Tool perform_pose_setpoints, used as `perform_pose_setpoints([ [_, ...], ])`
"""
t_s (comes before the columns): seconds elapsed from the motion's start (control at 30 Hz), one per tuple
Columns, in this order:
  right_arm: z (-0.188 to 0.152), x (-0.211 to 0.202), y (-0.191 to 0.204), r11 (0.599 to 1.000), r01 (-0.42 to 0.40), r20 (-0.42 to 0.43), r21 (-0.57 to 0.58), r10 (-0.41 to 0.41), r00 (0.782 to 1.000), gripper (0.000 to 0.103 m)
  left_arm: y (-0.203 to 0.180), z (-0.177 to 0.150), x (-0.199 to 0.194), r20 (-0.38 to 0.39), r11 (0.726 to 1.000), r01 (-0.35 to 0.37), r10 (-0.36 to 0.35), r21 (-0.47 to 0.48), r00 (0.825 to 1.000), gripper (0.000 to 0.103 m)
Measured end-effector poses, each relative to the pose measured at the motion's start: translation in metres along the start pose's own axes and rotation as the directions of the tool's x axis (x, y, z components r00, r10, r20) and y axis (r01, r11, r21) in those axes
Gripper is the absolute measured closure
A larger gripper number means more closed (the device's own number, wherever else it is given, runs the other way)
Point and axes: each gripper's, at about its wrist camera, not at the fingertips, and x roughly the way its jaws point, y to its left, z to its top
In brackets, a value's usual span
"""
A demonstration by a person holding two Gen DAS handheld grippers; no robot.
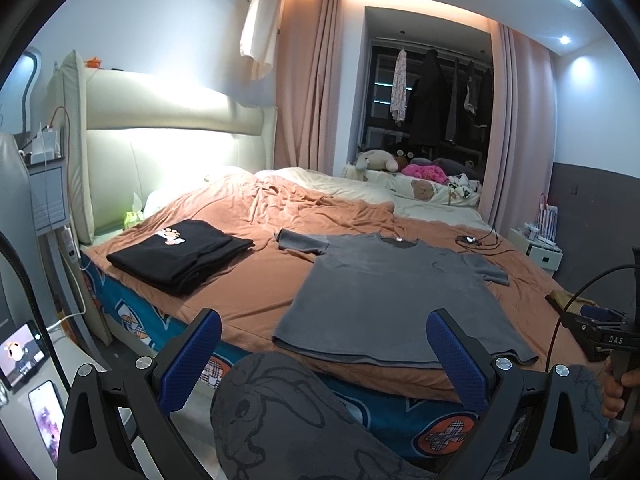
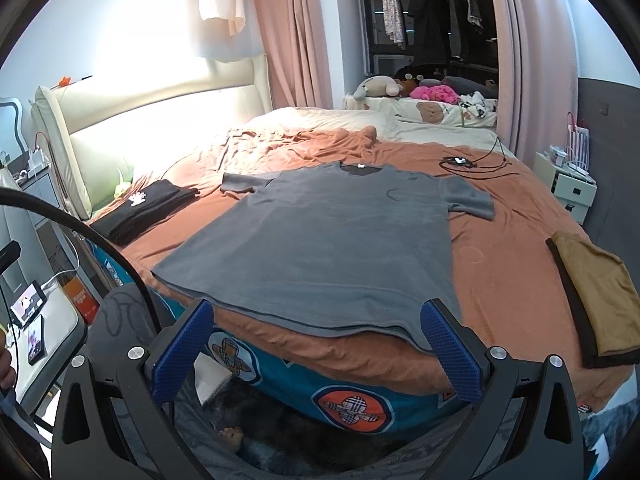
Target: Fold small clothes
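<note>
A grey T-shirt point(image 1: 396, 300) lies spread flat on the orange bedsheet point(image 1: 248, 280), hem toward me, both sleeves out; it also shows in the right wrist view point(image 2: 332, 240). My left gripper point(image 1: 324, 360) is open and empty, held off the bed's near edge, below the hem. My right gripper point(image 2: 316, 344) is open and empty, its right fingertip point(image 2: 440, 320) close to the hem's right corner. A folded black shirt point(image 1: 180, 254) with a paw print lies at the left of the bed point(image 2: 148, 208).
A brown folded cloth point(image 2: 596, 296) lies at the bed's right edge. A black cable and device point(image 2: 460, 162) lie beyond the shirt. Stuffed toys point(image 2: 400, 88) sit at the far end. A side table with phones point(image 2: 36, 320) stands left. My knee point(image 1: 280, 412) is below.
</note>
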Motion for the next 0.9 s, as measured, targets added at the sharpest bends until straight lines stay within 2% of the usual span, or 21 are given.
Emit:
perform_pose_setpoints([
  [0.47, 0.009, 0.013, 0.001, 1.0, 0.006, -0.022, -0.007, -0.006, 1.0, 0.0, 0.011, 0.001, 0.02, -0.023, 1.0, -0.016, 0.016, -0.006, 1.0, 0.0],
  [0.9, 0.029, 0.039, 0.003, 0.999, 0.038, -0.061, -0.006, -0.039, 0.997, 0.0, 0.033, 0.008, 0.075, -0.064, 1.0, -0.02, 0.018, -0.017, 0.998, 0.0],
])
